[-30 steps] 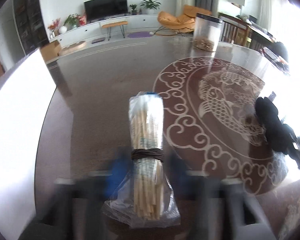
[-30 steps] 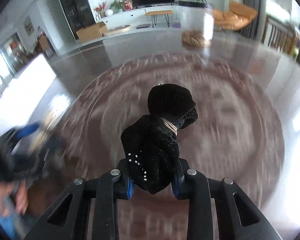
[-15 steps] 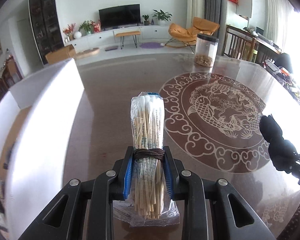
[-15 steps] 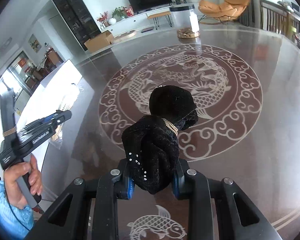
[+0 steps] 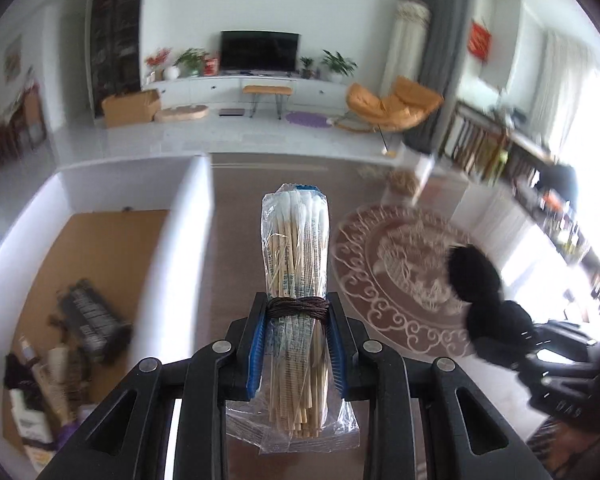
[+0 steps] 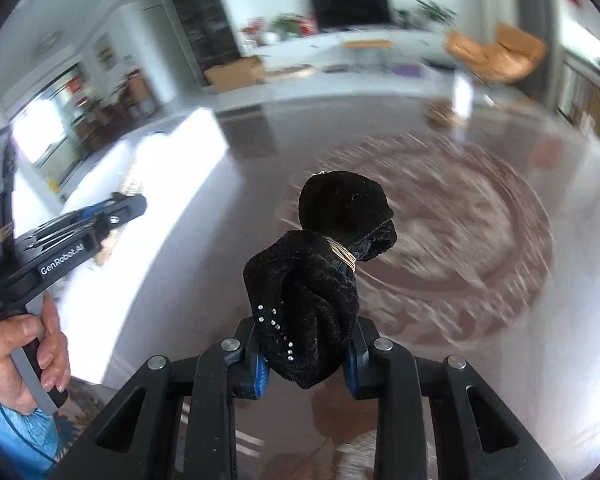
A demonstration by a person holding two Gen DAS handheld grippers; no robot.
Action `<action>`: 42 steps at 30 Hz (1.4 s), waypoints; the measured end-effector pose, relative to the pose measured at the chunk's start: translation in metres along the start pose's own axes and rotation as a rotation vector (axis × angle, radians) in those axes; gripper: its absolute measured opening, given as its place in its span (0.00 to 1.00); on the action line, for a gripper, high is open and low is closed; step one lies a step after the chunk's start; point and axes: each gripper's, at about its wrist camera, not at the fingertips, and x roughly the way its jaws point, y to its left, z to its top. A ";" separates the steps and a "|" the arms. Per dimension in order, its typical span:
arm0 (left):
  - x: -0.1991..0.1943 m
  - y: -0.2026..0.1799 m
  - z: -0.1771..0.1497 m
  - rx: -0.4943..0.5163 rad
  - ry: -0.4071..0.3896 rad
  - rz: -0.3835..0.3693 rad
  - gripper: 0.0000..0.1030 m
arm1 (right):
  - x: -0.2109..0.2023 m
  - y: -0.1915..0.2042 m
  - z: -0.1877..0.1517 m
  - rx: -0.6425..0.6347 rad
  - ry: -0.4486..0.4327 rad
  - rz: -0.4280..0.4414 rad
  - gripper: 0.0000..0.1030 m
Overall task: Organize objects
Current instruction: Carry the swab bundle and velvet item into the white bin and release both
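Note:
My left gripper (image 5: 297, 312) is shut on a bag of cotton swabs (image 5: 296, 264) bound with a dark band, held up in the air beside a white box (image 5: 184, 240) at the table's left. My right gripper (image 6: 305, 344) is shut on a black velvet pouch (image 6: 324, 264) tied with a gold cord, above the brown table (image 6: 204, 280). The pouch also shows at the right of the left wrist view (image 5: 480, 292). The left gripper shows at the left of the right wrist view (image 6: 112, 212).
The white box has a brown floor and holds several dark and pale items (image 5: 60, 344) at its near end. A clear jar (image 5: 412, 176) with brown contents stands at the table's far side. The table bears a pale round fish emblem (image 5: 404, 272).
Both grippers have risen and swung left toward the white box, whose inside now shows. Each still holds its object.

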 end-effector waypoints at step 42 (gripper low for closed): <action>-0.107 0.177 -0.029 -0.335 0.111 0.557 0.99 | 0.068 0.272 0.075 -0.457 0.204 0.211 0.85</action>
